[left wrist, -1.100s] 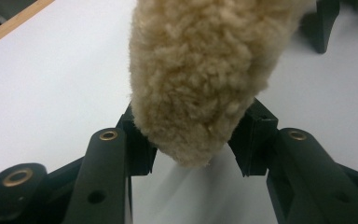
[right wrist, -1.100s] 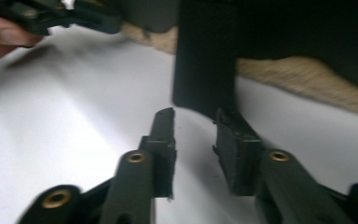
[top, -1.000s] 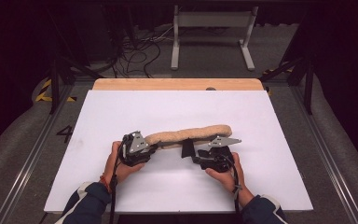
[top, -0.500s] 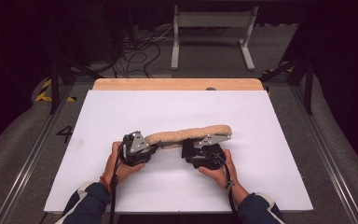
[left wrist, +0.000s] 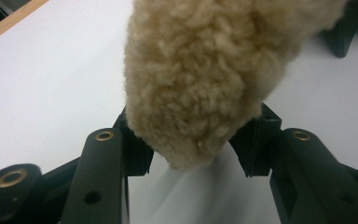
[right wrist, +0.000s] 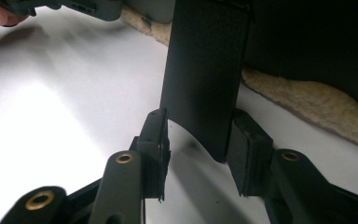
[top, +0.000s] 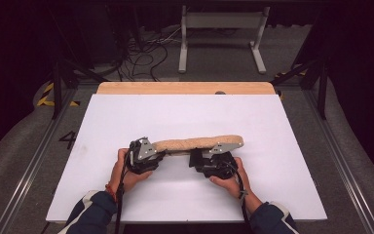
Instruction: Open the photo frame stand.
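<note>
The fleece strip (top: 197,143) lay across the middle of the white desk (top: 292,175), its left end clamped in the left hand-held gripper (top: 152,155), whose jaws pinched the wool (left wrist: 191,84). The right hand-held gripper (top: 200,158) had slid from the strip's right part towards its middle since a second earlier; its jaws now stood apart around a black strap (right wrist: 203,74) beneath the fleece (right wrist: 307,100), not yet closed. It looked set to take a new hold there.

White rectangular tabletop (top: 126,117) with pale wooden far edge (top: 185,88). Grey floor (top: 224,58) beyond; tangled black cables (top: 146,51), white metal stand (top: 222,29). Dark surroundings.
</note>
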Available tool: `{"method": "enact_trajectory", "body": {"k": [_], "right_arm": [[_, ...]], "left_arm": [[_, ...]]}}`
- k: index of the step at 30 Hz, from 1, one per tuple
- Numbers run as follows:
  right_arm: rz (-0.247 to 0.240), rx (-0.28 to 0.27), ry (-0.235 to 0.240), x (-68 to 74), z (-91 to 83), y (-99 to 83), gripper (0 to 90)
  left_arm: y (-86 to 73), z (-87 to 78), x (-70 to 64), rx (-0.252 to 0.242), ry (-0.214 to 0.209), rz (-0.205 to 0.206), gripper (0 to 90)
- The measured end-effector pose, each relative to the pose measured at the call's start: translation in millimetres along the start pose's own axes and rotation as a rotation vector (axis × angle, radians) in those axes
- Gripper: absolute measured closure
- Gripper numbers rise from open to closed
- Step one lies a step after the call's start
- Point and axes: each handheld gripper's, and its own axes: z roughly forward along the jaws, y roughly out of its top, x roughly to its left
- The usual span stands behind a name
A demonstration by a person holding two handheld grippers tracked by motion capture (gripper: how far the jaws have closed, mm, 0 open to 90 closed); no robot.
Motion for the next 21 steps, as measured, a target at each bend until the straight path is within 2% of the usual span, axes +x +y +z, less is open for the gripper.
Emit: {"method": "enact_trajectory", "body": {"k": [2, 5, 7, 8, 10, 16, 21], "right_arm": [[-0.005, 0.006, -0.008, 2.1, -1.3, -0.5, 58.7], [-0.004, 0.016, -0.019, 6.5, -6.2, -2.1, 50.3], [-0.029, 0.017, -0.031, 8.0, -14.0, -3.6, 51.3], [-0.028, 0.009, -0.027, 7.9, -17.2, -3.9, 50.9], [-0.032, -0.008, -0.036, 7.0, -27.3, -4.2, 51.4], [-0.065, -0.023, -0.047, 5.0, -44.9, -7.7, 53.8], [-0.086, -0.031, -0.062, 3.2, -57.3, -11.2, 55.8]], "left_arm": [[-1.3, -0.4, 0.9, -0.008, -0.015, -0.011, 53.6], [-3.8, -3.0, 1.4, -0.036, -0.039, -0.042, 52.3], [-4.9, -5.9, 2.1, -0.052, -0.058, -0.047, 52.2], [-6.3, -7.4, 3.5, -0.061, -0.073, -0.066, 52.0], [-7.5, -9.3, 4.7, -0.069, -0.082, -0.076, 52.5], [-7.3, -14.1, 4.9, -0.073, -0.091, -0.067, 47.6], [-8.5, -18.0, 5.8, -0.071, -0.118, -0.056, 43.0]]}}
